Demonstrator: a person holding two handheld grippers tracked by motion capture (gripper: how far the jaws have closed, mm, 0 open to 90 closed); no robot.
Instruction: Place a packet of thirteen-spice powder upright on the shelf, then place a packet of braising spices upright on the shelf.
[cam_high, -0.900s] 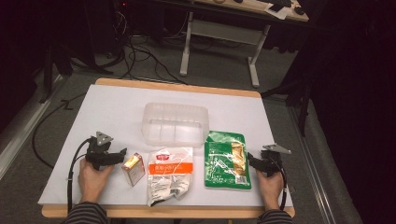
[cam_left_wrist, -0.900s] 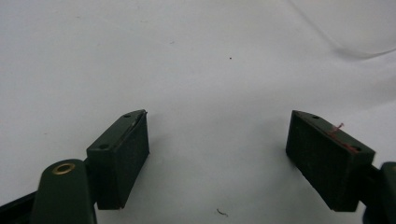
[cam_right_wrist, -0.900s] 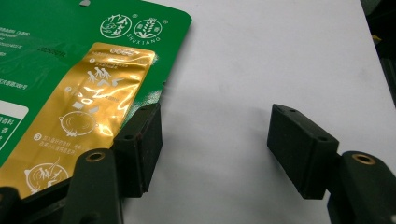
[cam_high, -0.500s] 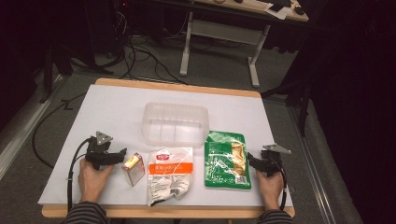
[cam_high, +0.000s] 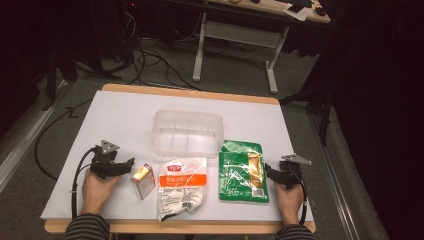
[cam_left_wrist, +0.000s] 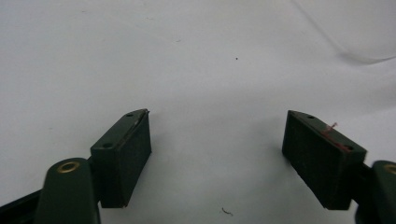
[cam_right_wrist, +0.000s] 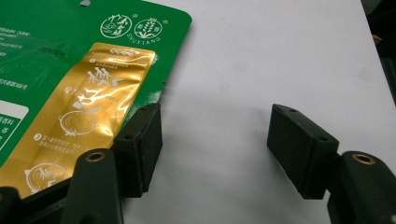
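Note:
A clear plastic tub (cam_high: 187, 132) stands in the middle of the white table (cam_high: 125, 115). In front of it lie a small yellow and red box (cam_high: 142, 180), a white and orange pouch (cam_high: 181, 186) and a green and gold pouch (cam_high: 242, 171) (cam_right_wrist: 70, 88). My left gripper (cam_high: 131, 163) (cam_left_wrist: 217, 158) rests at the front left, open, with bare table between its jaws, just left of the small box. My right gripper (cam_high: 266, 170) (cam_right_wrist: 215, 149) rests at the front right, open and empty, its left jaw beside the green pouch's edge.
A person's hands (cam_high: 97, 187) hold both grippers near the table's front edge. Cables (cam_high: 75, 175) trail from the left gripper over the table's edge. Behind the table stands a desk frame (cam_high: 235, 55) on grey carpet, with more cables on the floor.

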